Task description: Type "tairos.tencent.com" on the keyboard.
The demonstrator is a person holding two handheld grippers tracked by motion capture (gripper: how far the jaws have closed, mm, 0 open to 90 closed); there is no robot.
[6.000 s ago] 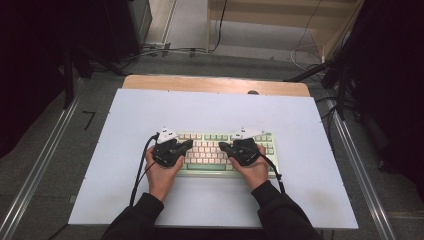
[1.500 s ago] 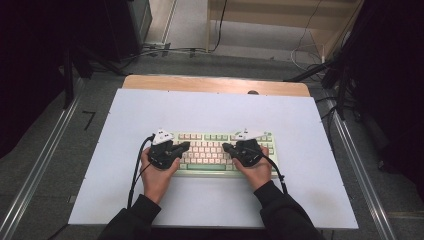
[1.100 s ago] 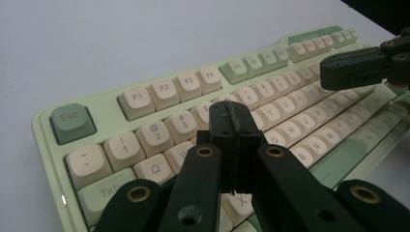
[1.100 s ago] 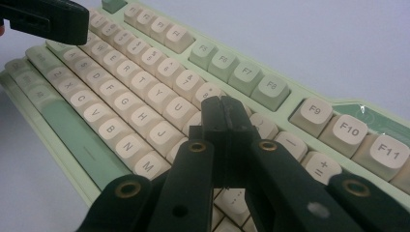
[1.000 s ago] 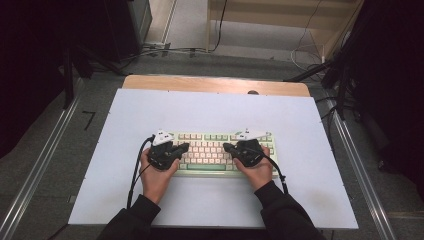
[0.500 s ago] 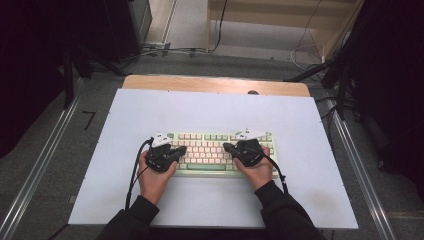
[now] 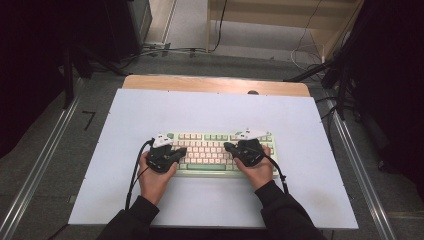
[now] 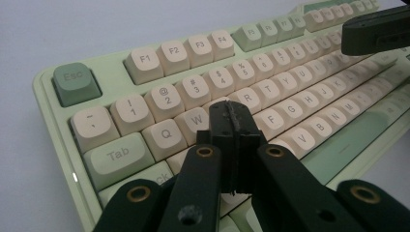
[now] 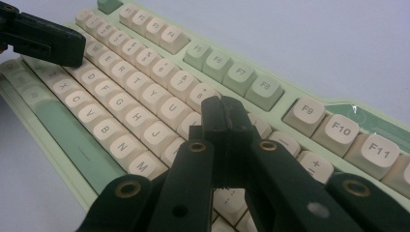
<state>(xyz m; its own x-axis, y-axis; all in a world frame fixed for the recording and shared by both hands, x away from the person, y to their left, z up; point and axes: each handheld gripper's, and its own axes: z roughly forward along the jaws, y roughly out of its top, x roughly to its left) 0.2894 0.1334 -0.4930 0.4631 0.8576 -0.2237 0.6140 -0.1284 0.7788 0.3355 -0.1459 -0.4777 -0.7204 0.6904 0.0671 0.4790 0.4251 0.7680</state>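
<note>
Both grippers poised over keyboard, typing posture.

Keyboard (image 7: 220, 152) lies mid-table (image 7: 300, 125), nearer the near edge. Left gripper (image 8: 231, 121) clenched, empty, tip over the E/R keys; right gripper (image 9: 227, 118) clenched, empty, over the far right letter rows. Closed jaws probably serve as single pokers for pressing keys.

There is one keyboard (image 7: 215, 152) on one white table (image 7: 300, 130). There are two hands, and each hand holds one gripper.
</note>
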